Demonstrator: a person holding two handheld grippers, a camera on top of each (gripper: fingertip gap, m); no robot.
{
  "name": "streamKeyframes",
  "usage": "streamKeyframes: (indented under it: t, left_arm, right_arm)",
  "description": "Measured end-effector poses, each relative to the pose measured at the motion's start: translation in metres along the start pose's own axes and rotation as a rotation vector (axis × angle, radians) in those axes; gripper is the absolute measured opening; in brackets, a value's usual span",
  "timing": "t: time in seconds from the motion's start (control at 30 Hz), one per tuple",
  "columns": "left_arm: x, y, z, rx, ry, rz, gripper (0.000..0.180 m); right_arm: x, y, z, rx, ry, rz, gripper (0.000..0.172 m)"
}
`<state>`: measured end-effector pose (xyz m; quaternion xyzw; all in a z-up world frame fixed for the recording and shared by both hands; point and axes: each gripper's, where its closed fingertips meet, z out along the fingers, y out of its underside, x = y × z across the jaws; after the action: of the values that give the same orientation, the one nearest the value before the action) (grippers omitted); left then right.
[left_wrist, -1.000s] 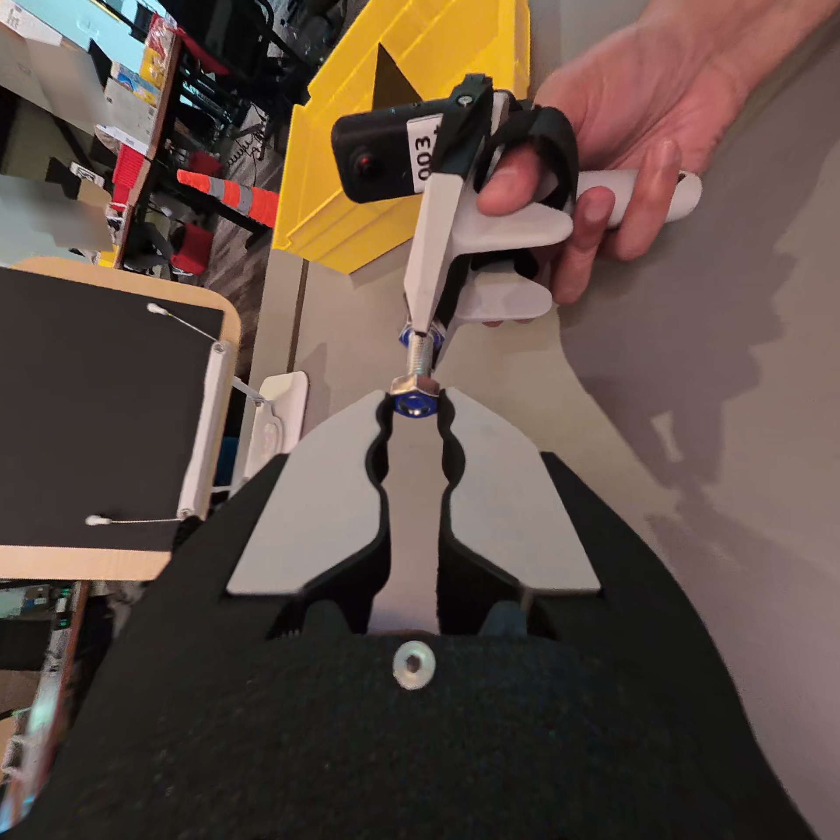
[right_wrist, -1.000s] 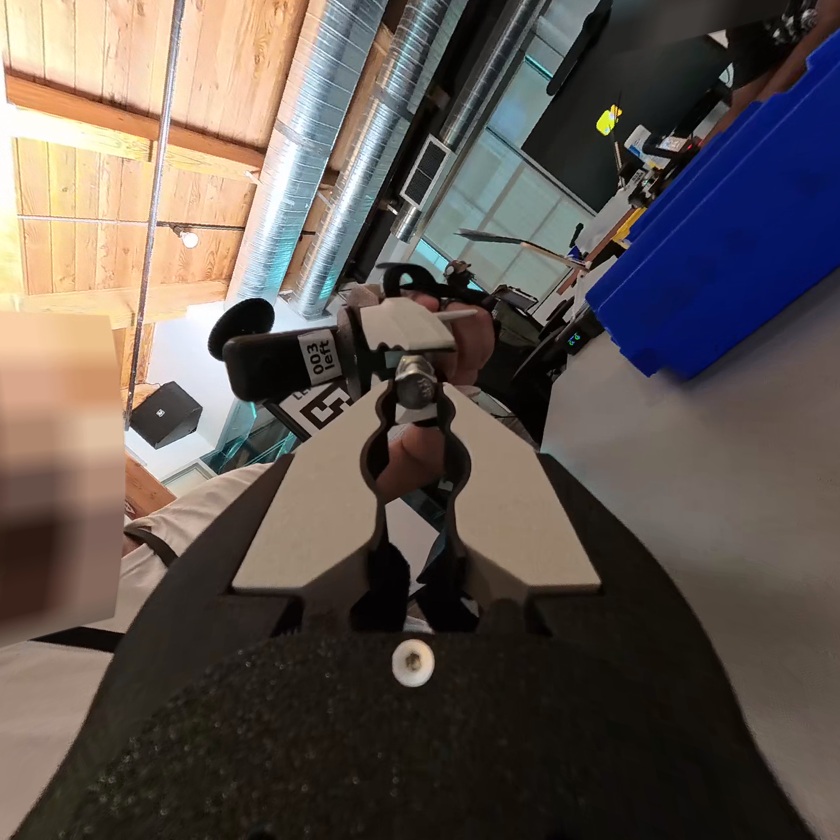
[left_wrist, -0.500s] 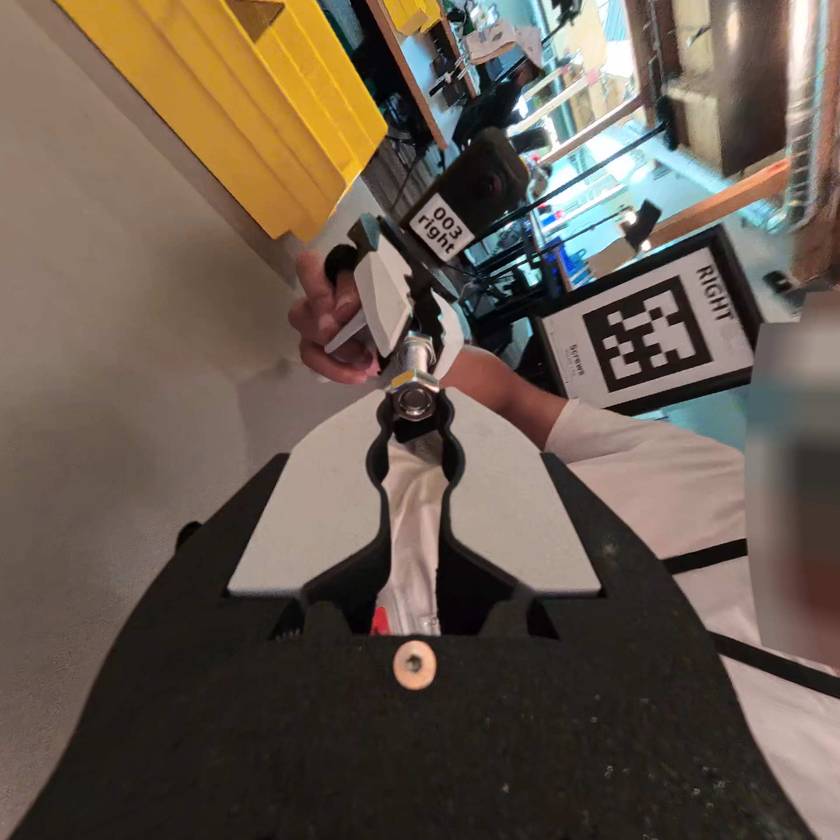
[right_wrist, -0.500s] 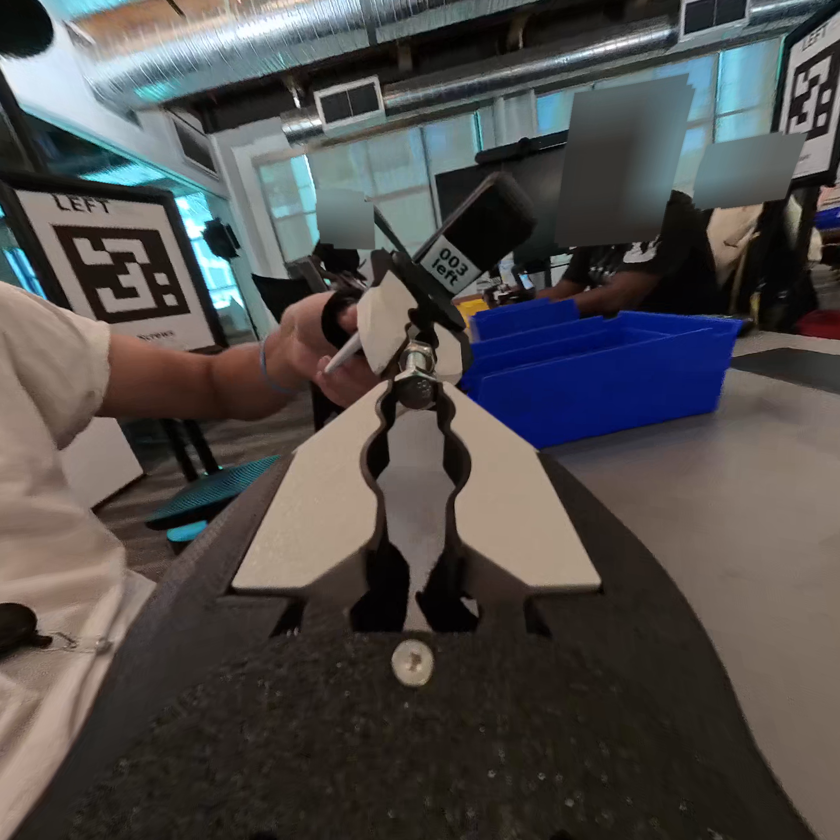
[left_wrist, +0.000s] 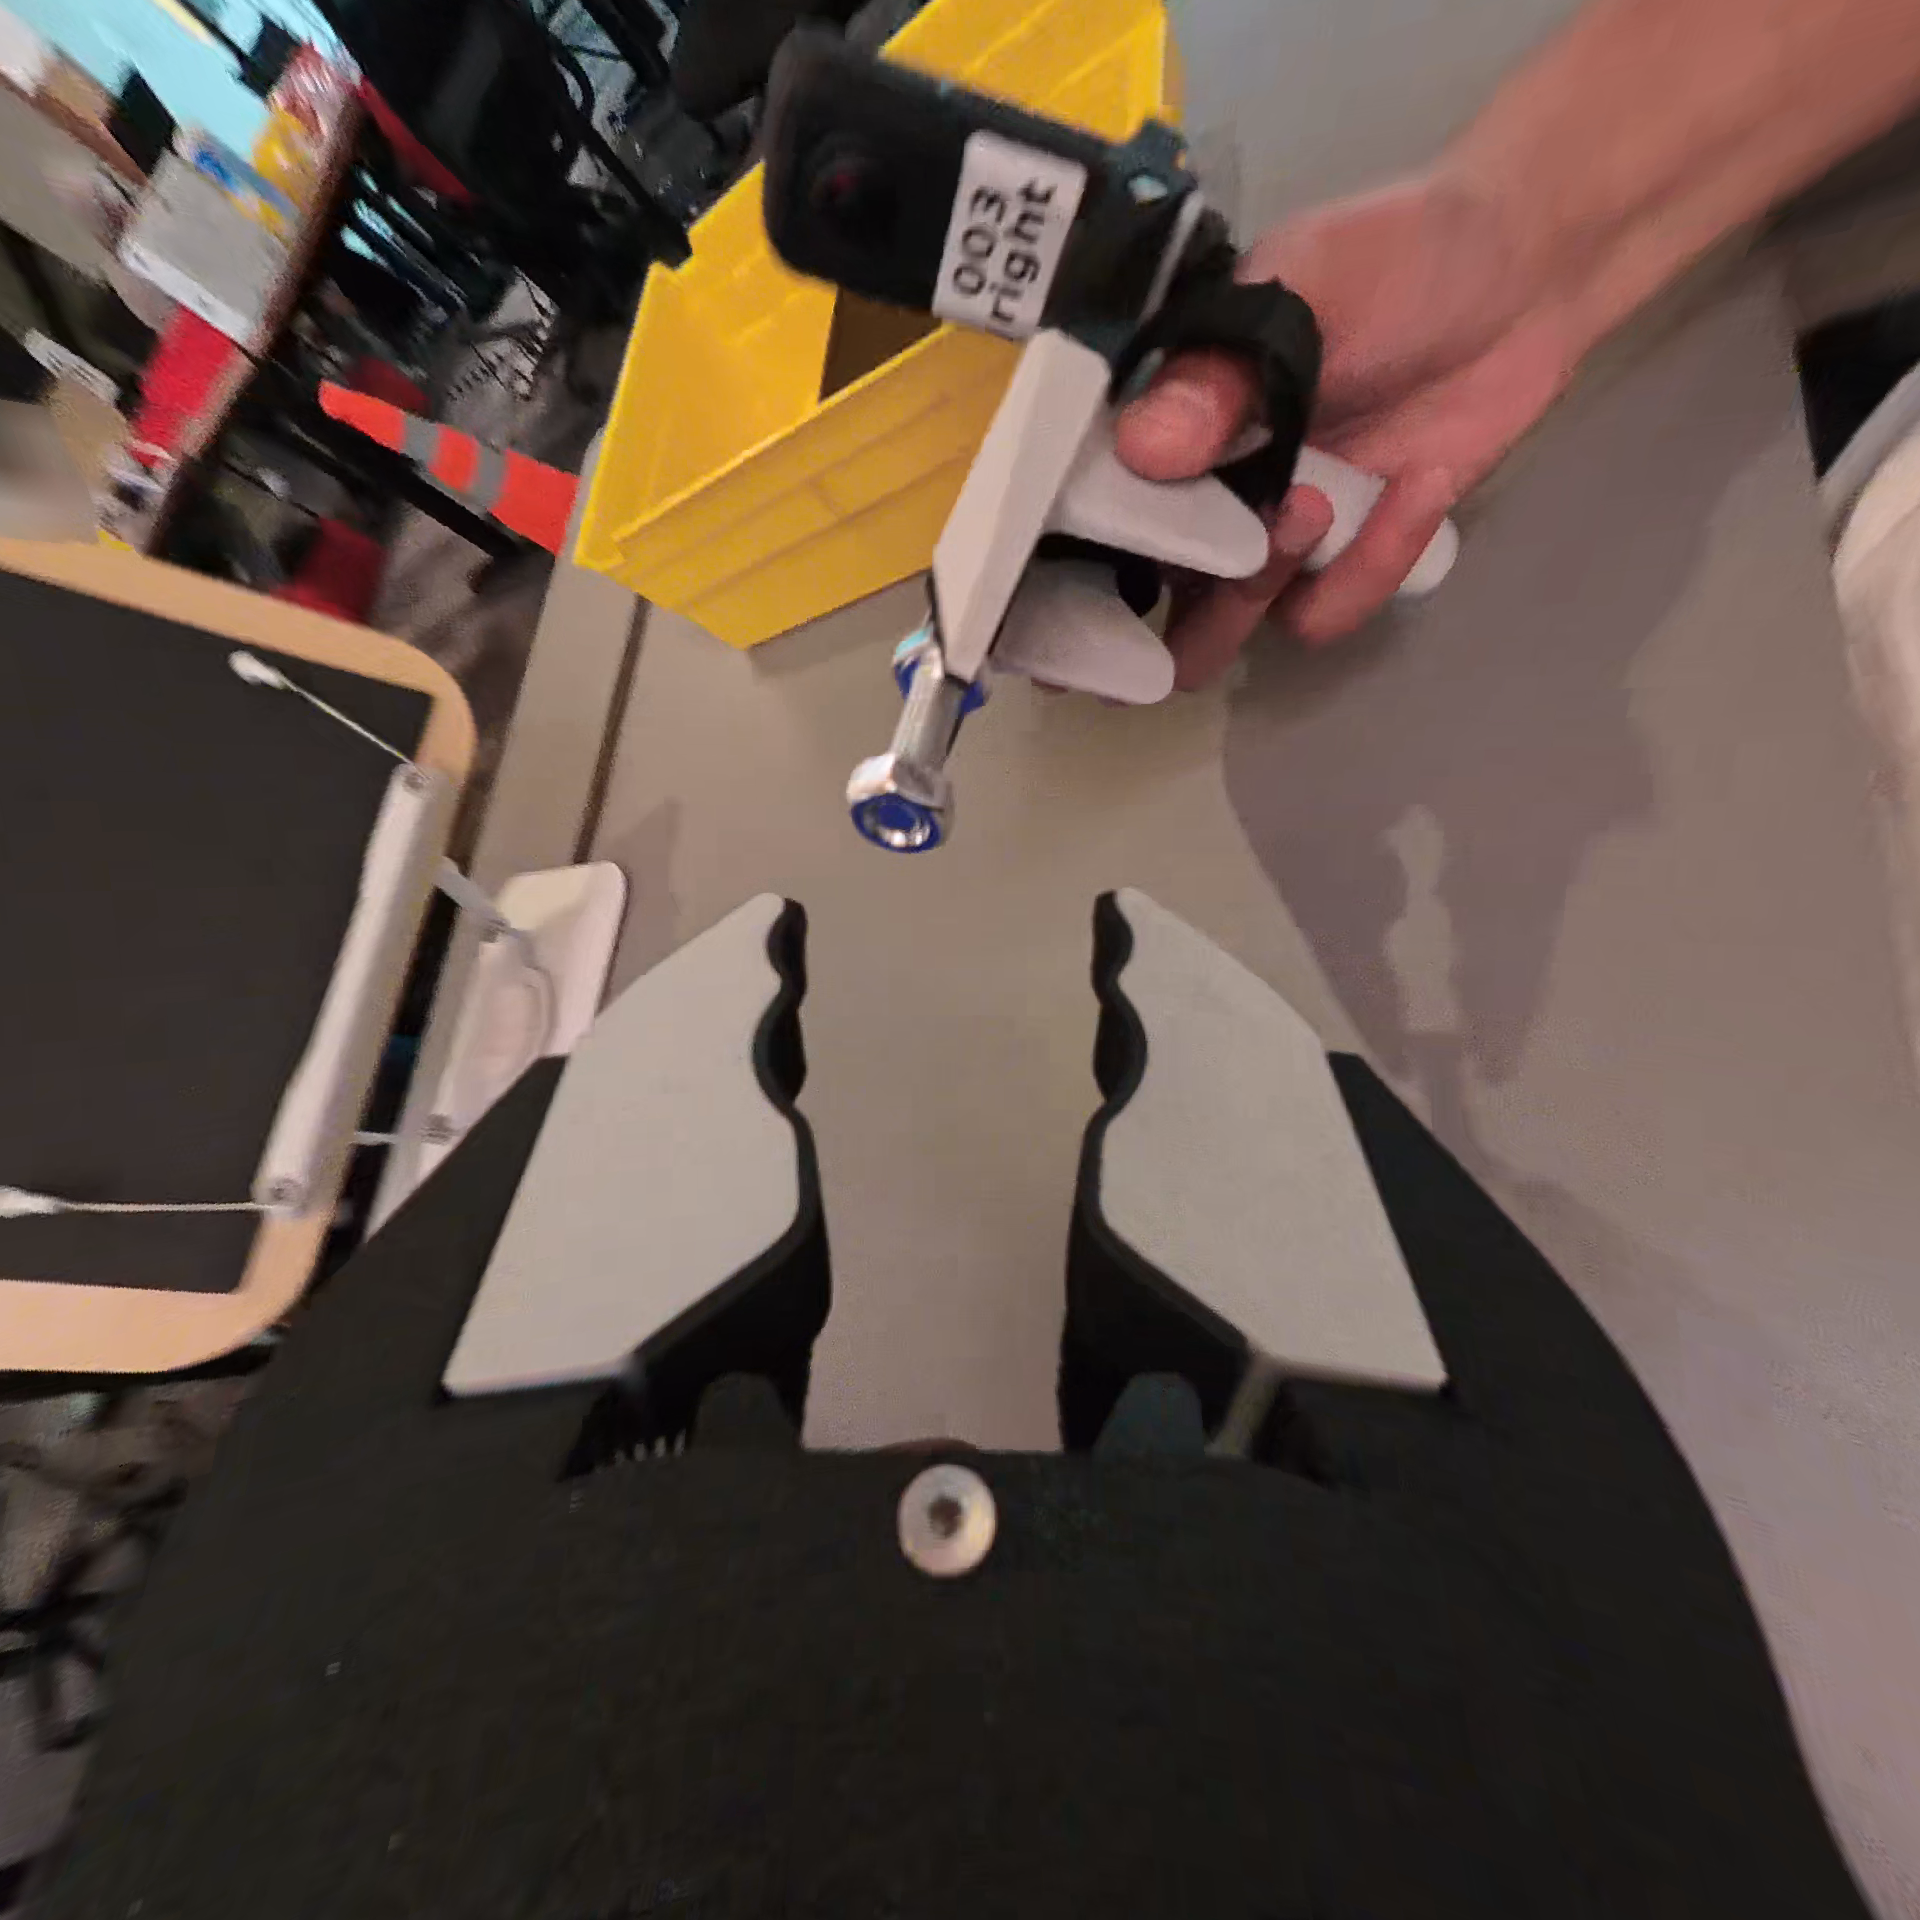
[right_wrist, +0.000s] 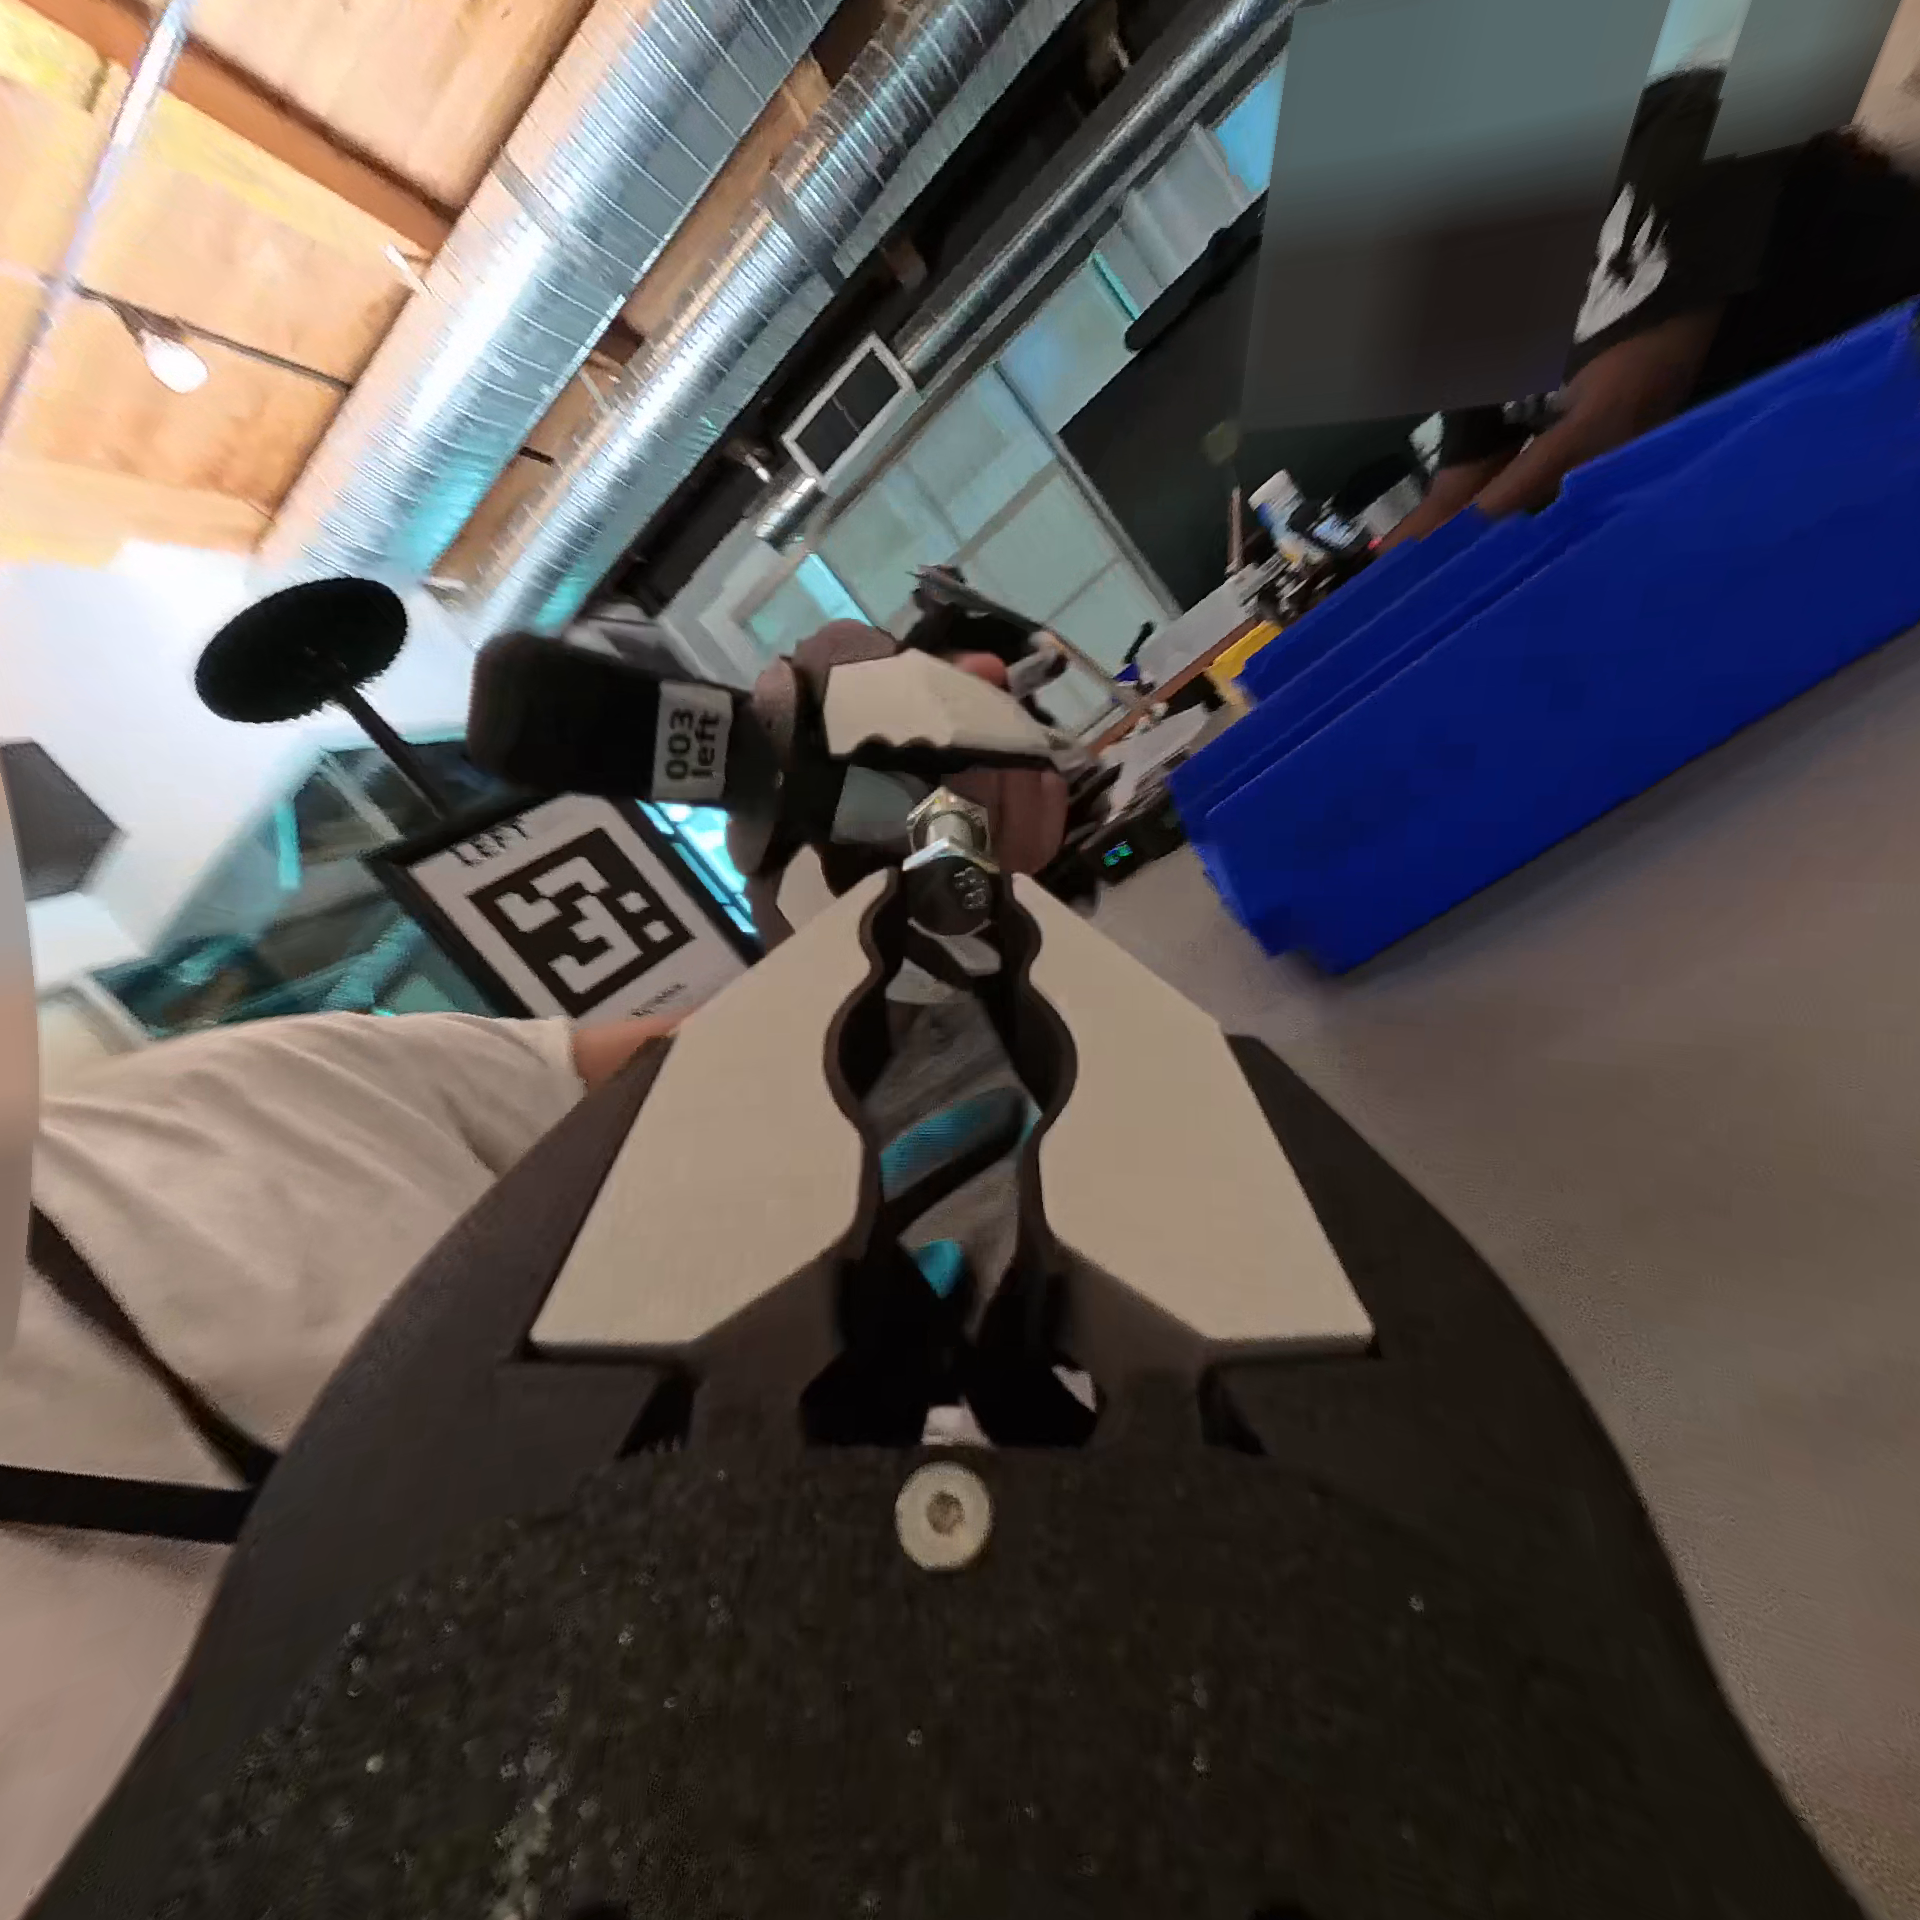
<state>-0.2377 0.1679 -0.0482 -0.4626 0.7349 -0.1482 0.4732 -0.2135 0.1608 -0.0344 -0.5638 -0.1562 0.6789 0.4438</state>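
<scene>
Your right gripper (right_wrist: 951, 894) clenches the bolt (right_wrist: 951, 883) by its head; your left gripper (left_wrist: 945, 920) gapes, the nut (left_wrist: 899, 810) at 12 o'clock.

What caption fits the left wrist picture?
Open left tool faces the right tool gripping a silver bolt with a nut.

The head of a silver bolt (right_wrist: 951, 902) is gripped between the fingertips of the right gripper (right_wrist: 948, 904), both pads pressed against it. A nut (right_wrist: 948, 814) is seen on the bolt's shank, which points away from the camera. Just beyond it, the left gripper (right_wrist: 940, 717) is held in a hand (right_wrist: 1023, 805); its fingers are turned sideways and blurred. A blue bin (right_wrist: 1558, 717) is set on the grey table (right_wrist: 1558, 1143) to the right. A black-and-white marker board (right_wrist: 577, 914) stands at the left.
</scene>
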Motion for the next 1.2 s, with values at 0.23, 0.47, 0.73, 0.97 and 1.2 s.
streamKeyframes:
  t: [0.23,0.47,0.73,0.97,1.2]
  left_arm:
    - [0.007,-0.015,-0.004,0.000,0.010,0.134,0.048]
    - [0.016,-0.015,-0.004,-0.001,0.055,0.164,0.024]
    - [0.017,-0.022,-0.005,0.109,0.326,-0.568,0.018]
    - [0.017,-0.030,-0.013,0.233,0.733,-1.265,0.018]
    - [0.020,-0.019,-0.008,0.227,0.710,-1.172,0.047]
  right_arm:
    - [-0.012,0.012,0.004,-0.063,-0.155,0.233,0.016]
    - [-0.015,0.023,0.009,-0.117,-0.156,0.225,0.016]
    - [-0.016,0.015,0.010,-0.069,-0.023,-0.246,0.017]
    - [-0.017,0.014,0.012,-0.081,0.131,-0.764,0.017]
    - [-0.008,0.012,0.009,-0.092,0.137,-0.588,0.017]
